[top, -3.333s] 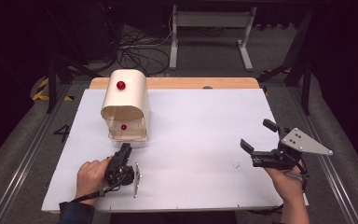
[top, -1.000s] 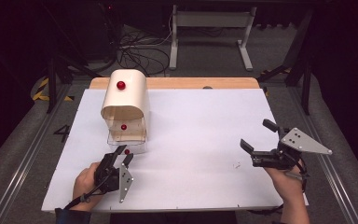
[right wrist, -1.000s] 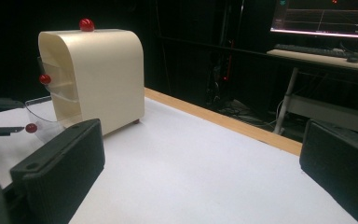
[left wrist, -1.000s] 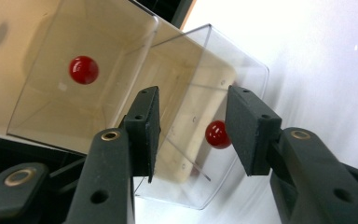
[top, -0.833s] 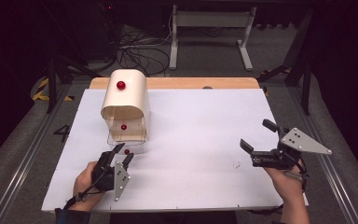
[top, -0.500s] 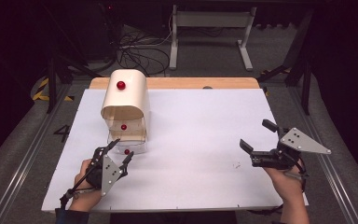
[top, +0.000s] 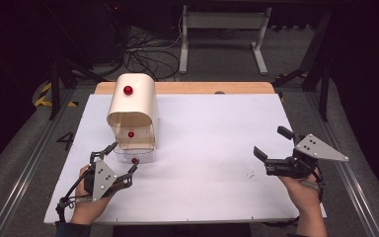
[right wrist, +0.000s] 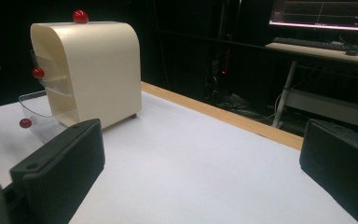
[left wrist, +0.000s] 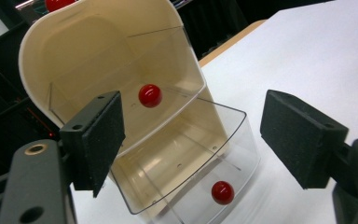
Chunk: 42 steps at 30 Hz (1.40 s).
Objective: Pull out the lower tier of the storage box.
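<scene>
Since three seconds back, left gripper [top: 117, 159] has swung round from lying flat near the table's front edge to pointing at the cream cabinet [top: 133, 106]; its jaws have spread wide. Right gripper [top: 275, 147] unchanged in place.

Surface: white sheet [top: 212, 148] over a table, a wooden strip [top: 197, 88] showing along the far edge. Dark room beyond; cables [top: 143, 49] on the floor, a grey desk frame [top: 222, 29] behind. In the right gripper view, a keyboard [right wrist: 307, 43] and a lit screen [right wrist: 321, 11] on a desk at the back.

Cabinet stands left of centre, red knob [top: 128, 90] on top. Its lower clear drawer [left wrist: 200, 158] is pulled out toward the person, red knob [left wrist: 223, 192] on its front; the upper drawer's knob [left wrist: 149, 95] sits farther in.

Left gripper: jaws wide apart, empty, just short of the lower drawer's knob, touching nothing.

Right gripper: jaws wide, empty, held above the sheet near the right edge, well apart from the cabinet.
</scene>
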Available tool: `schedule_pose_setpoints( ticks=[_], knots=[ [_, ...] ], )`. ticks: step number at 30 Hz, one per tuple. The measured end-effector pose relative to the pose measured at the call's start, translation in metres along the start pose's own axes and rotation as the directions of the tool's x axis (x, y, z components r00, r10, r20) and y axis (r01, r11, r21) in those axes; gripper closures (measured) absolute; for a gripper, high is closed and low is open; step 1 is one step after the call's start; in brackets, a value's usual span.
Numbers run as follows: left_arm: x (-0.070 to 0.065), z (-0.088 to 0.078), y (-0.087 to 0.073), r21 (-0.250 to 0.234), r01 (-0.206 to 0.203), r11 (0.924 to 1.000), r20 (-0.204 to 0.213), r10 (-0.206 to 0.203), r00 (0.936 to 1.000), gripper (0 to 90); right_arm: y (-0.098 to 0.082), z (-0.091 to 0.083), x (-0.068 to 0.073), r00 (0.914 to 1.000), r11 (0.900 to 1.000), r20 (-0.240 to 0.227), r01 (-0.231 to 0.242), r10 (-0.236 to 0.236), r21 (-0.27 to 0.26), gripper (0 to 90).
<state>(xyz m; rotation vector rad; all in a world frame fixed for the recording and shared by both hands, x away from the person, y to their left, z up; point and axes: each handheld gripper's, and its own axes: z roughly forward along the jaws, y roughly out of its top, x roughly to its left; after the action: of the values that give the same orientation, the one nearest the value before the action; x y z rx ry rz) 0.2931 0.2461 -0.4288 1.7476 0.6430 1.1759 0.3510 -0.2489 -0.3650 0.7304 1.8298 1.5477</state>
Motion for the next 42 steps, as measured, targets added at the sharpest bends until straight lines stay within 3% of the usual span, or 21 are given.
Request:
schedule_pose_setpoints(
  ticks=[13, 22, 27, 29, 30, 42],
  knots=[
    [0.013, -0.009, 0.008, -0.051, 0.123, 0.9912, 0.022, -0.122, 0.9923, 11.4, -0.006, 0.005, -0.001, 1.0000, 0.998, 0.002, 0.004, -0.004, 0.059, 1.3],
    [0.018, -0.014, 0.010, -0.064, 0.139, 0.9881, 0.014, -0.139, 0.9902, 8.8, -0.013, 0.010, -0.003, 0.9997, 0.986, 0.011, 0.018, -0.020, 0.167, 4.9],
    [0.020, -0.016, 0.010, -0.065, 0.145, 0.9873, 0.007, -0.145, 0.9894, 8.5, -0.018, 0.013, -0.005, 1.0000, 0.968, 0.005, 0.005, -0.006, 0.250, 7.5],
    [0.021, -0.017, 0.010, -0.068, 0.144, 0.9872, 0.002, -0.145, 0.9895, 8.8, -0.022, 0.015, -0.007, 1.0000, 0.955, 0.003, 0.001, -0.002, 0.298, 8.9],
    [0.022, -0.018, 0.010, -0.067, 0.147, 0.9869, 0.001, -0.147, 0.9891, 8.8, -0.022, 0.015, -0.007, 1.0000, 0.955, 0.003, 0.001, -0.002, 0.298, 8.9],
    [0.022, -0.019, 0.010, -0.071, 0.142, 0.9874, -0.006, -0.142, 0.9898, 9.0, -0.034, 0.018, -0.012, 0.9987, 0.887, 0.023, -0.052, 0.047, 0.458, 21.6]
  ],
)
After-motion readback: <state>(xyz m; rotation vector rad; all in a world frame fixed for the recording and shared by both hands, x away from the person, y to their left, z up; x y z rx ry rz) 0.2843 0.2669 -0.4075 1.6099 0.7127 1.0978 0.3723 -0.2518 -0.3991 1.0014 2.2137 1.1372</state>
